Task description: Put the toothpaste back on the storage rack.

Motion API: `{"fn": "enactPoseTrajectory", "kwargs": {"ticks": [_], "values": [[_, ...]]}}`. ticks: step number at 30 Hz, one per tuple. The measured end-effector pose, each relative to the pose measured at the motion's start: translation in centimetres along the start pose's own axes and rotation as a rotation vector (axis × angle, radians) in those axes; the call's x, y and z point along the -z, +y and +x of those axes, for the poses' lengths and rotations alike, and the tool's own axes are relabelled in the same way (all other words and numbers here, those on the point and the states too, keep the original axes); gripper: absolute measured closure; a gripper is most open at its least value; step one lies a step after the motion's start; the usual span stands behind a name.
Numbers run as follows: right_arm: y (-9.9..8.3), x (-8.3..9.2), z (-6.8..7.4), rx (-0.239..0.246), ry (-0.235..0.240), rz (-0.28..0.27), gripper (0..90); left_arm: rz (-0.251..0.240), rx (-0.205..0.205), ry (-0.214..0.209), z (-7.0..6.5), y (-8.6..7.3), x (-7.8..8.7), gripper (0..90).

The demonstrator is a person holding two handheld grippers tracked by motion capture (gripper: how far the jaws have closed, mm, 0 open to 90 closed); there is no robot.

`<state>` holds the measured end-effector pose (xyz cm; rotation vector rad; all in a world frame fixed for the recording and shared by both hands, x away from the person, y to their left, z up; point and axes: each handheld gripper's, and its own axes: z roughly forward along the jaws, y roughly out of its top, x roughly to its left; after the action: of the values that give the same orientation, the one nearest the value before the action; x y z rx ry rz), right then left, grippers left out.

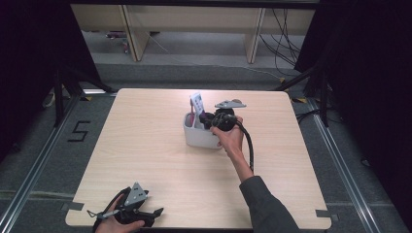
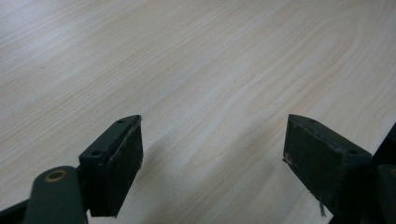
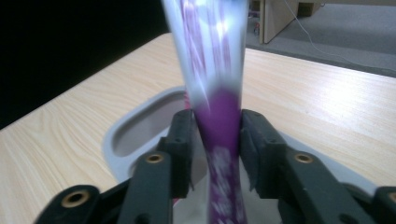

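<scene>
The purple-and-white tube (image 3: 215,93) stands upright in the grey caddy (image 1: 201,137), cap end down, so the bin's wall props it. The right tool (image 3: 217,140) brackets its purple lower part from above the caddy, pads touching both sides; whether it is grasping or has released, I cannot tell. Well away from the caddy, at the counter (image 1: 145,145) near edge, the left tool (image 2: 212,154) rests released, likely parked.

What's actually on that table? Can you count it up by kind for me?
Hand-held grippers: 2 (left gripper, right gripper)
White tub: 1
Purple-and-white tube standing in the tub, between the right gripper's jaws: 1
Total: 4
</scene>
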<state>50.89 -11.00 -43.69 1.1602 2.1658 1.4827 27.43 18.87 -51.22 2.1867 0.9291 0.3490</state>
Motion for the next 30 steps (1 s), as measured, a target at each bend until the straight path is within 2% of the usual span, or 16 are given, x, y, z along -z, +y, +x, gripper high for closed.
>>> {"fn": "enactPoseTrajectory", "kwargs": {"ticks": [2, 3, 4, 5, 7, 8, 9, 10, 11, 12, 15, 17, 19, 20, 26, 30], "values": [[0.2, 0.5, 0.3, -0.018, 0.004, -0.016, 66.1, 0.0, 0.001, -0.002, 0.0, 0.0, 0.0, 19.3], [0.4, 0.6, 0.1, 0.012, 0.014, -0.022, 65.6, 0.007, -0.006, 0.0, 0.0, 0.0, 0.0, 19.3], [0.5, 0.8, 0.2, -0.001, 0.017, -0.021, 64.9, 0.008, -0.011, -0.001, 0.0, 0.1, 0.0, 19.3], [0.6, 1.0, 0.2, 0.011, 0.013, -0.028, 64.6, 0.006, -0.01, 0.0, -0.1, 0.0, 0.0, 19.3], [0.7, 1.3, 0.3, -0.01, 0.027, -0.027, 64.3, -0.005, 0.001, -0.003, -0.2, 0.0, -0.1, 19.3], [0.8, 1.3, 0.1, 0.025, 0.017, -0.042, 63.8, -0.004, 0.001, -0.002, -0.2, 0.0, -0.1, 19.4], [0.8, 1.5, 0.2, -0.01, 0.025, -0.03, 63.4, -0.004, 0.001, -0.002, -0.2, 0.0, -0.1, 19.4], [0.8, 1.6, 0.1, 0.0, 0.021, -0.034, 63.3, 0.01, -0.016, 0.004, 0.0, 0.0, 0.0, 19.3], [0.8, 1.5, -0.1, 0.012, 0.025, -0.045, 63.1, 0.002, -0.004, 0.004, -0.1, 0.0, -0.1, 19.3], [0.8, 1.6, -0.1, -0.015, 0.028, -0.038, 62.9, 0.002, -0.004, 0.002, -0.1, 0.0, -0.1, 19.4], [0.9, 2.0, -0.2, -0.032, 0.035, -0.05, 61.8, 0.008, -0.011, -0.001, 0.0, 0.0, 0.0, 19.3], [1.0, 2.1, -0.3, -0.015, 0.04, -0.055, 61.4, 0.007, -0.009, 0.0, -0.1, 0.0, 0.0, 19.4], [1.0, 2.3, -0.3, -0.025, 0.043, -0.055, 61.2, 0.002, -0.004, 0.003, -0.1, 0.0, -0.1, 19.4], [1.1, 2.3, -0.3, -0.012, 0.037, -0.069, 60.7, 0.009, -0.014, -0.001, 0.0, 0.0, 0.0, 19.3], [1.2, 3.1, -0.3, -0.042, 0.046, -0.062, 58.8, 0.001, 0.002, 0.003, -0.1, 0.0, -0.1, 19.4], [1.3, 3.5, -0.5, -0.028, 0.037, -0.059, 56.4, -0.001, 0.0, 0.003, -0.1, 0.0, -0.1, 19.4]]}}
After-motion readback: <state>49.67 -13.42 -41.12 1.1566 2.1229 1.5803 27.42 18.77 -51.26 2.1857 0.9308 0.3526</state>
